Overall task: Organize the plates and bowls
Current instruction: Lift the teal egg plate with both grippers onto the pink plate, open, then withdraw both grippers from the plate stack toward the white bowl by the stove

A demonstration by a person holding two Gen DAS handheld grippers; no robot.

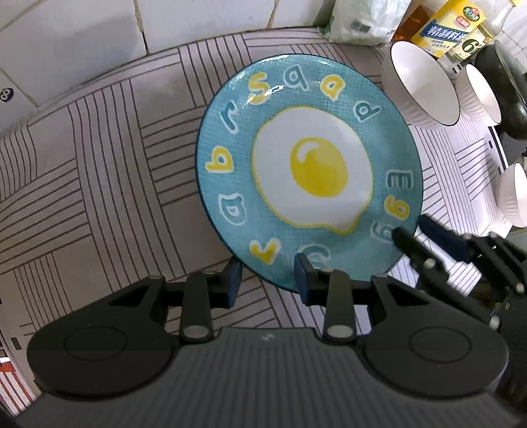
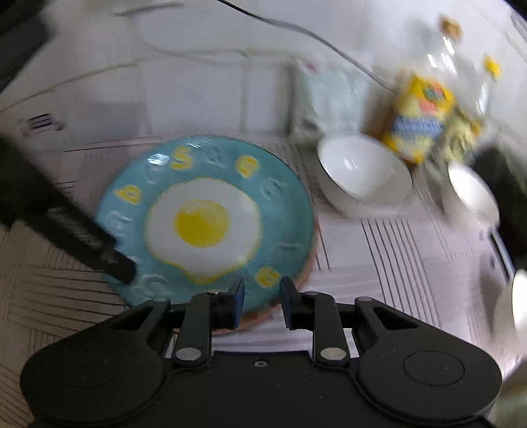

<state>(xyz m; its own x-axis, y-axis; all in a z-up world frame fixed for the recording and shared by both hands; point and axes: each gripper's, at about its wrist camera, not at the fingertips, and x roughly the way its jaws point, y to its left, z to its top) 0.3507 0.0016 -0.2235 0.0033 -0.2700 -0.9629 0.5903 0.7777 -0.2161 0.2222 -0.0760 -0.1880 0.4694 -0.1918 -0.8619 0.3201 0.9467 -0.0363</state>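
Note:
A blue plate (image 1: pixel 306 164) with a fried-egg picture and letters lies on the striped counter mat; it also shows in the right wrist view (image 2: pixel 204 217). My left gripper (image 1: pixel 268 280) is open at the plate's near rim, one finger over the rim, one beside it. My right gripper (image 2: pixel 262 303) is open at the plate's near right edge; it shows in the left wrist view (image 1: pixel 415 235) with its fingers around the rim. White ribbed bowls (image 1: pixel 420 89) (image 2: pixel 362 174) stand to the plate's right. The right wrist view is blurred.
A yellow-labelled bottle (image 1: pixel 451 29) (image 2: pixel 418 118), a white bag (image 1: pixel 359 19) and a dark pan (image 1: pixel 504 89) stand at the back right against the white tiled wall (image 1: pixel 66 42). The striped mat (image 1: pixel 98 164) extends left of the plate.

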